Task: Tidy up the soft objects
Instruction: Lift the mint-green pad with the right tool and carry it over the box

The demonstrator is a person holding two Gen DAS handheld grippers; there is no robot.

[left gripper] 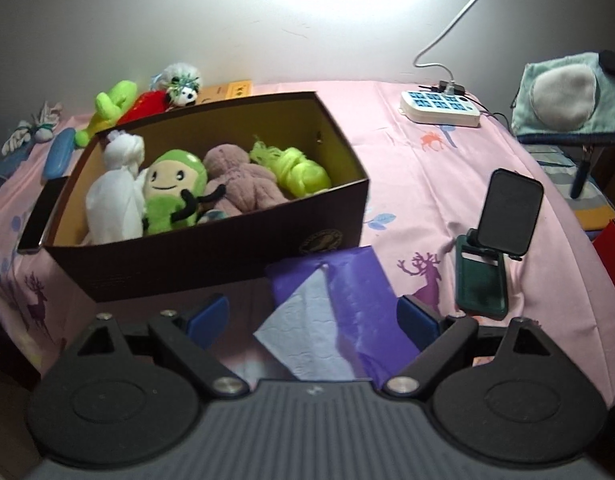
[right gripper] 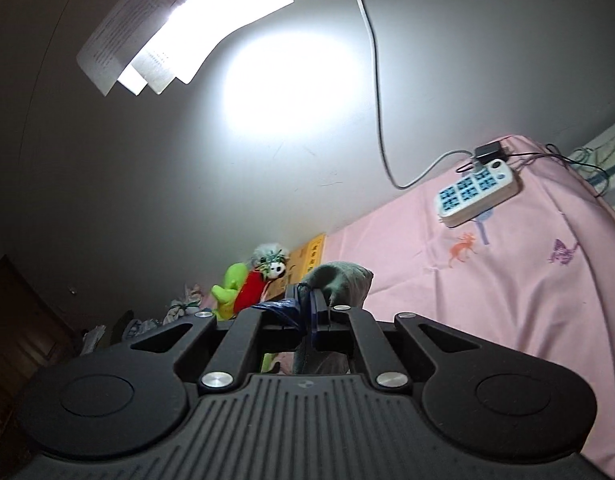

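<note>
Pink sheeting (left gripper: 407, 184) printed with deer covers the surface, which stands against a pale wall lit by a bright lamp glare. On it sits a dark brown cardboard box (left gripper: 211, 256) with a tan inside. The box holds four soft things side by side: a white cloth bundle (left gripper: 115, 196) at the left end, a green smiling plush (left gripper: 171, 196) touching it, a mauve plush (left gripper: 239, 184) next, and a knotted yellow-green cloth (left gripper: 295, 168) at the right end. Behind the box lie a lime plush (left gripper: 111, 104), a red toy (left gripper: 147, 106) and a small panda toy (left gripper: 183, 88), close together. Just in front of the box a purple tissue pack (left gripper: 347, 300) lies with a pale tissue (left gripper: 307, 336) sticking out. Near the back right edge rests a white power strip (left gripper: 439, 106), and a dark green folding phone stand (left gripper: 495, 248) stands open nearer the front. The left tool (left gripper: 311, 320) is spread wide above the tissue pack, gripping nothing. The right tool (right gripper: 311, 312) is pressed together, pinching a grey-green soft object (right gripper: 343, 280) lifted clear of the sheeting.
</note>
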